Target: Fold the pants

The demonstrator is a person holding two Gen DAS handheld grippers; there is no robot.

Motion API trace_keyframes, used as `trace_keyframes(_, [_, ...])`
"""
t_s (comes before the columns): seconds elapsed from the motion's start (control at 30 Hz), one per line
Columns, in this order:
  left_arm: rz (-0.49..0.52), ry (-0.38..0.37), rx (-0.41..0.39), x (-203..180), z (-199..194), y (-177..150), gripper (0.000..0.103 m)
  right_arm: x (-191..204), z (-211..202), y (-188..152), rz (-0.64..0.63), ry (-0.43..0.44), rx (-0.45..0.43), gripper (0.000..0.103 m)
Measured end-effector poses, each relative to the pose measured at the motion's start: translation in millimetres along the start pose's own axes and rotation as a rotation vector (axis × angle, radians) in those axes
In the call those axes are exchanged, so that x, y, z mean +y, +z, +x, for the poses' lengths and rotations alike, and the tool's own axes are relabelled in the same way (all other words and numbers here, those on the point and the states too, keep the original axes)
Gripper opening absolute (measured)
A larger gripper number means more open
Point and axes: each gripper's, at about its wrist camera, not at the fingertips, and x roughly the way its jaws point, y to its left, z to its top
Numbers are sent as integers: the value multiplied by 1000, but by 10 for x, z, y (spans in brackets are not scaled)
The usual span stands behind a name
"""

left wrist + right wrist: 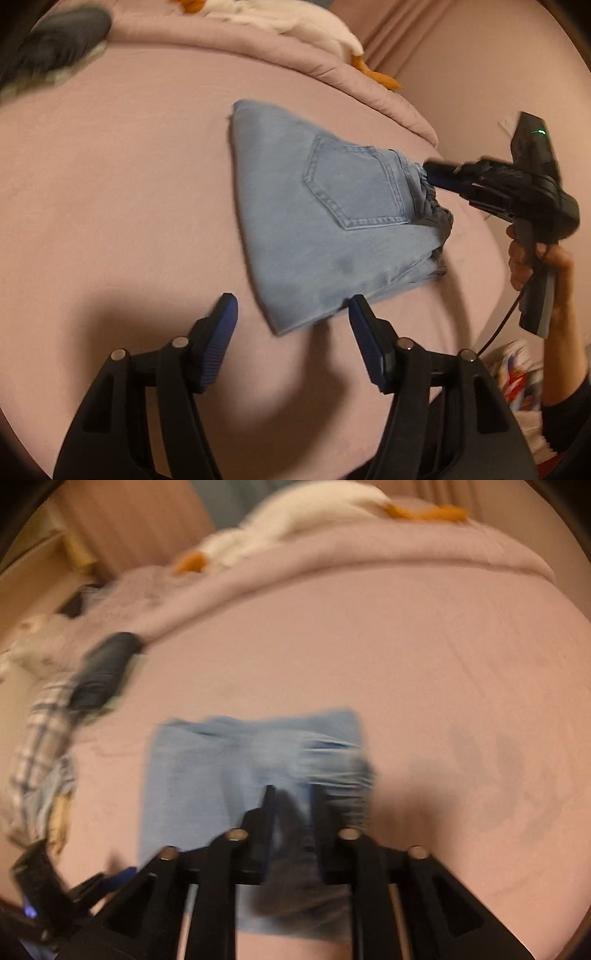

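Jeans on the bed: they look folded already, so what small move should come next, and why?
Probably lift the right hand-held gripper clear of the waistband. The light blue jeans lie as a compact folded stack on the pink sheet, back pocket up. The left hand-held gripper hangs open just short of the near corner, gripping nothing, so only the right one is still at the cloth.

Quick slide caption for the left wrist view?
Folded jeans on a pink bed; right gripper at the waistband, left gripper open nearby.
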Motion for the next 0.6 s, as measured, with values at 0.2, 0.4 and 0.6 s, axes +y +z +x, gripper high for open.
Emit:
trace_keyframes(0.2, [-197, -157, 10, 219, 42, 109, 58, 594, 515, 248, -56, 178, 121, 36])
trace_keyframes(0.4, [-228, -160, 31, 246, 98, 89, 26, 1193, 1094, 591, -186, 118, 188, 36])
trace_keyframes(0.6, [-189, -153, 33, 187, 99, 70, 25, 1430, 1477, 657, -303, 88, 346, 37])
